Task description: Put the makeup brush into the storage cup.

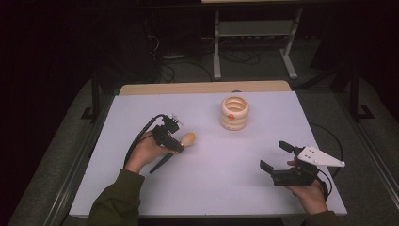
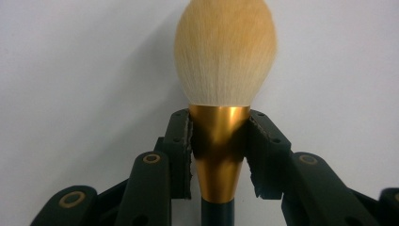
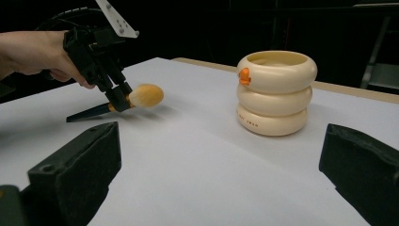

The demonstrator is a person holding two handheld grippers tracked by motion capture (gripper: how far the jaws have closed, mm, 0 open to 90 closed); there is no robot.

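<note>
One brush (image 2: 221, 94) sits clamped by its gold collar in the left gripper (image 1: 168, 137) just above the table (image 1: 207, 188), while the right gripper (image 1: 282, 160) waits with jaws apart, and a slip on that smooth tapered collar could drop it short of the cream pot (image 1: 235, 113).

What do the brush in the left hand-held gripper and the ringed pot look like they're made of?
Brush: soft pale bristles with fine strands, a glossy gold collar that looks metallic, and a dark handle. Pot: smooth cream body with a soft sheen, likely plastic or glazed ceramic; can't tell which.
</note>
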